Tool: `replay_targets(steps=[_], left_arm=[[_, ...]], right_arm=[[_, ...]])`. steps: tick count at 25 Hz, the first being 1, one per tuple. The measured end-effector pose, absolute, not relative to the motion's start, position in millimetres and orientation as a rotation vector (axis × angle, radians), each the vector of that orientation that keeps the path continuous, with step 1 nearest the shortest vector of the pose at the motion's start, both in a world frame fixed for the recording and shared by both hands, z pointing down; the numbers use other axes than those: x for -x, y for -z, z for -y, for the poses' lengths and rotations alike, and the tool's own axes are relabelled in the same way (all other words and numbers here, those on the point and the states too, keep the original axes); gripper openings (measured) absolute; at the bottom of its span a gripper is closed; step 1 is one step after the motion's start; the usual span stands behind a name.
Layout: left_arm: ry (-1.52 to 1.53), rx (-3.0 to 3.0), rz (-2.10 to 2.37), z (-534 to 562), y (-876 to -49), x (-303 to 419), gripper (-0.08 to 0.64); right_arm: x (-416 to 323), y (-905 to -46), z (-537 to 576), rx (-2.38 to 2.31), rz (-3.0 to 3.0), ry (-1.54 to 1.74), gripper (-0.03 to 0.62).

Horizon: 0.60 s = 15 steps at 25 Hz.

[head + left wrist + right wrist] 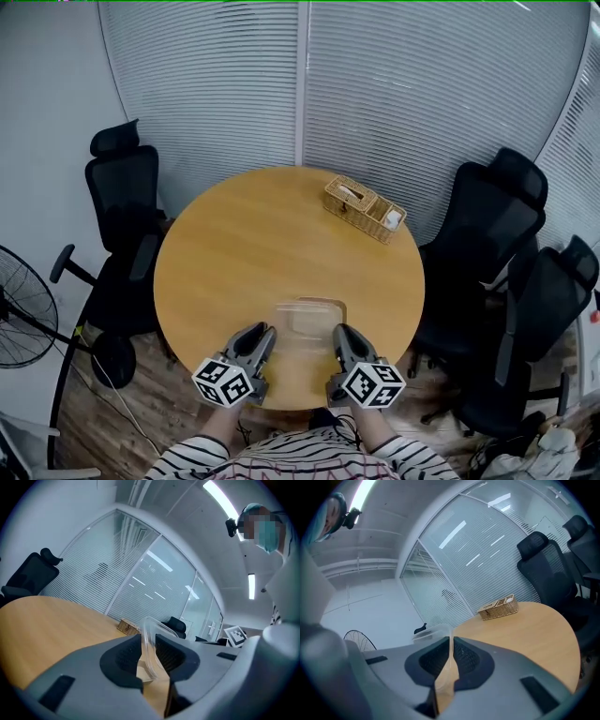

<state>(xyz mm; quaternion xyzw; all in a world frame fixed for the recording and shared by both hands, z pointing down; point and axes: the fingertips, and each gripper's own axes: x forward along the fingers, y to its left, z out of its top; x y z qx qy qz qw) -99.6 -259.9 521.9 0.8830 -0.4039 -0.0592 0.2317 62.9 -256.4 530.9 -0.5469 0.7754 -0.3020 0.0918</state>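
The left gripper [263, 334] and right gripper [341, 336] each pinch, fingers nearly together, opposite walls of the clear container [307, 317] between them

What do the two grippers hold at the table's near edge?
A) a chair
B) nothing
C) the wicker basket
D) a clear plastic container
D: the left gripper and the right gripper each have jaws shut on the rim of the clear plastic container.

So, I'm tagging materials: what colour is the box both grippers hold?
Clear, see-through plastic box; the left gripper view shows it best.
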Motion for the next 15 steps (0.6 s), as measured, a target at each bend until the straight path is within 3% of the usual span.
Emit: replay_targets(steps=[15], left_arm=[[0.233, -2.486, 1.075, 171, -478, 140, 0.091]], right_arm=[[-24, -489, 165, 1.598, -2.333, 0.810, 0.043]])
